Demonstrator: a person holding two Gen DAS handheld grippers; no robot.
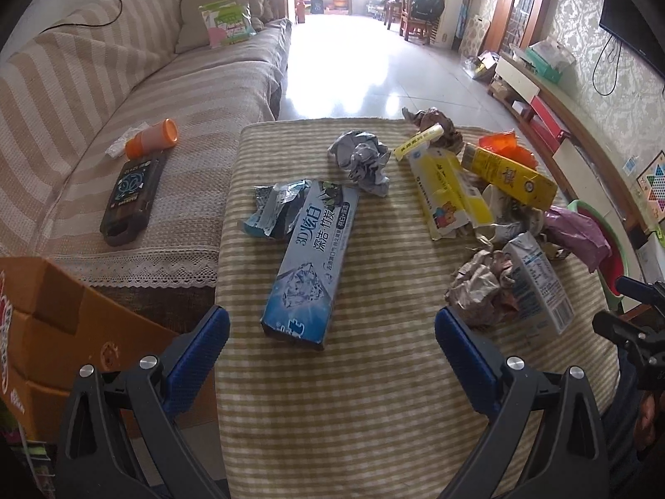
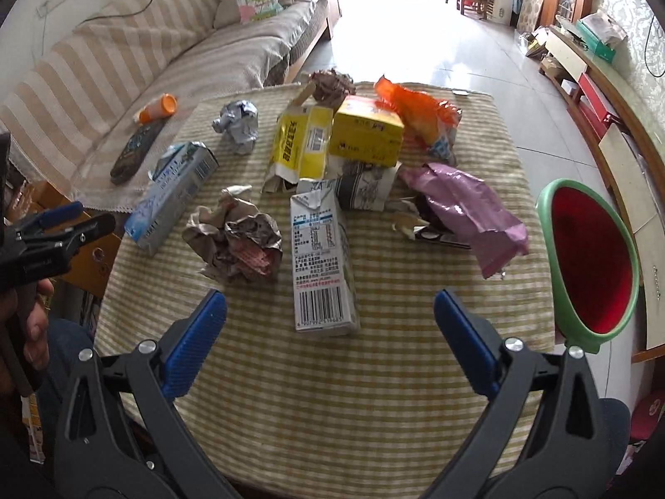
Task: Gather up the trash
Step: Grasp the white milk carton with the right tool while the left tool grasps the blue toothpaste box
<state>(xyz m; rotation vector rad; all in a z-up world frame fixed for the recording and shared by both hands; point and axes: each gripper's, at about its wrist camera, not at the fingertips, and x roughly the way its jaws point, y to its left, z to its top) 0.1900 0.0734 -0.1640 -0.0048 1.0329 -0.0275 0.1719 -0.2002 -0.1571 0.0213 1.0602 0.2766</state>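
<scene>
The trash lies scattered over the bench (image 2: 316, 395), which is covered with a green-and-white striped cloth. Nearest your right gripper (image 2: 330, 324) is a white milk carton with a barcode (image 2: 322, 266), lying flat on the cloth just ahead of the blue fingertips (image 2: 199, 332); the jaws stand wide apart and grasp nothing. Just to the left of that carton sits a crumpled brown-and-pink paper wad (image 2: 235, 245), and to its right lies a crinkled pink plastic bag (image 2: 469, 212). Behind them, 2 yellow cardboard boxes (image 2: 365, 131) rest against each other, with an orange plastic bag (image 2: 411, 110) at the far right of the pile and a dark crumpled wad (image 2: 332, 83) at the far edge. Your left gripper (image 1: 332, 347) is also released, its jaws spread wide with nothing between them, and a long blue toothpaste box (image 1: 309, 262) lies on the cloth just ahead of it, pointing away. A torn blue wrapper (image 1: 274, 212) touches that box's far left side, and a grey crumpled paper ball (image 1: 363, 160) sits beyond it. Off the bench's right edge you have a red bin with a green rim (image 2: 590, 262), tilted so that its mouth faces the camera. To the left, a striped beige sofa (image 1: 124, 95) carries a dark remote control (image 1: 131, 199) and an orange-capped cup (image 1: 156, 137), and an orange cardboard box (image 1: 54, 332) stands by the near left corner.
</scene>
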